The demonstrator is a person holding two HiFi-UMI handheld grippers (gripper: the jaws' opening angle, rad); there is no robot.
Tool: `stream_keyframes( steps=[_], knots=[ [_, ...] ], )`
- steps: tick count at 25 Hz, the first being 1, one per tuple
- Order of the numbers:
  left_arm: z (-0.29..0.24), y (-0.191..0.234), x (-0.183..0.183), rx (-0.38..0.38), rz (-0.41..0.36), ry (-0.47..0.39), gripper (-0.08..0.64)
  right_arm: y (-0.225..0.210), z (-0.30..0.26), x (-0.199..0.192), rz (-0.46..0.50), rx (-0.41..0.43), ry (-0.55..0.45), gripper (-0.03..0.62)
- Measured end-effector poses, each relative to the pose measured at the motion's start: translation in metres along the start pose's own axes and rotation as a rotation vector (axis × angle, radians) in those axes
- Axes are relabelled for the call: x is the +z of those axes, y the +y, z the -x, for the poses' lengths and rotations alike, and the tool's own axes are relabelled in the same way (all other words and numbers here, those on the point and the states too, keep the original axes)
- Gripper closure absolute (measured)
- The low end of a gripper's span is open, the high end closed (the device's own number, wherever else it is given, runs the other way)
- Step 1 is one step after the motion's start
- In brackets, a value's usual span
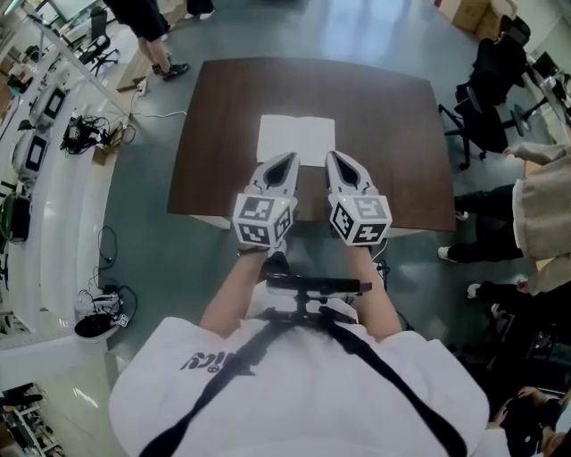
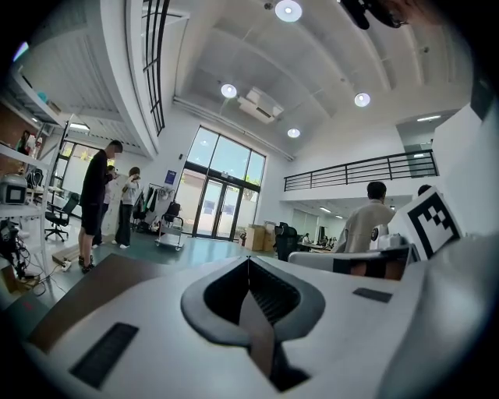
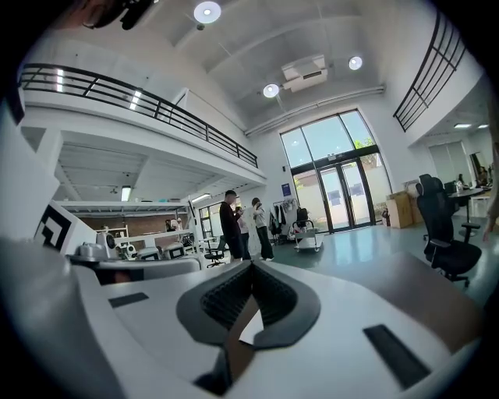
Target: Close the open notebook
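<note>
An open white notebook (image 1: 296, 138) lies flat at the middle of the dark brown table (image 1: 223, 116), its pages facing up. My left gripper (image 1: 293, 157) and right gripper (image 1: 330, 156) hover side by side just short of the notebook's near edge, pointing at it. Each is shut, fingertips meeting, with nothing between them. In the left gripper view the shut gripper (image 2: 249, 259) points almost level across the table (image 2: 93, 284). In the right gripper view the shut gripper (image 3: 251, 265) shows a white patch of notebook (image 3: 254, 327) through the gap behind its tips.
Black office chairs (image 1: 486, 98) and a seated person (image 1: 535, 205) are right of the table. A person (image 1: 147, 27) stands at the far left corner. White benches with cables (image 1: 85, 134) run along the left. Two people (image 3: 242, 226) stand by a cart (image 3: 308, 238) farther back.
</note>
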State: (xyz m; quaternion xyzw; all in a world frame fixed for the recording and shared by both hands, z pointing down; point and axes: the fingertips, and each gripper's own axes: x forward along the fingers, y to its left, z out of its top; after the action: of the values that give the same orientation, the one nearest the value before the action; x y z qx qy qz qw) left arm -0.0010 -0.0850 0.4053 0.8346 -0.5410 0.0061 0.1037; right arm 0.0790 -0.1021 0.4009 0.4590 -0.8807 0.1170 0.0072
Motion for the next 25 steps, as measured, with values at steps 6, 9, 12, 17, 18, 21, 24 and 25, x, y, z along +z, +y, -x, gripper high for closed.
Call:
stream_keyframes(
  steps=[6, 9, 12, 17, 18, 21, 24, 25],
  knots=[
    [-0.042, 0.052, 0.013, 0.010, 0.010, 0.002, 0.548, -0.009, -0.058, 0.009, 0.006, -0.010, 0.014, 0.588],
    [-0.059, 0.068, 0.021, 0.006, -0.002, -0.001, 0.548, -0.016, -0.081, 0.014, 0.007, -0.016, 0.023, 0.588],
    [-0.072, 0.082, 0.018, -0.001, -0.002, 0.007, 0.548, -0.019, -0.101, 0.010, 0.001, -0.023, 0.038, 0.588],
    [-0.088, 0.109, 0.019, -0.013, 0.005, 0.014, 0.548, -0.017, -0.135, 0.006, 0.002, -0.025, 0.059, 0.588],
    [-0.091, 0.115, 0.020, -0.015, 0.006, 0.014, 0.548, -0.016, -0.141, 0.005, 0.002, -0.027, 0.062, 0.588],
    [-0.094, 0.134, 0.020, -0.016, 0.015, 0.015, 0.548, -0.016, -0.154, 0.003, -0.001, -0.045, 0.068, 0.588],
    [-0.095, 0.153, 0.011, -0.020, 0.038, 0.030, 0.548, -0.019, -0.165, -0.002, -0.009, -0.075, 0.075, 0.588],
    [-0.096, 0.159, 0.008, -0.025, 0.046, 0.034, 0.548, -0.020, -0.168, -0.003, -0.010, -0.086, 0.074, 0.588]
  ],
)
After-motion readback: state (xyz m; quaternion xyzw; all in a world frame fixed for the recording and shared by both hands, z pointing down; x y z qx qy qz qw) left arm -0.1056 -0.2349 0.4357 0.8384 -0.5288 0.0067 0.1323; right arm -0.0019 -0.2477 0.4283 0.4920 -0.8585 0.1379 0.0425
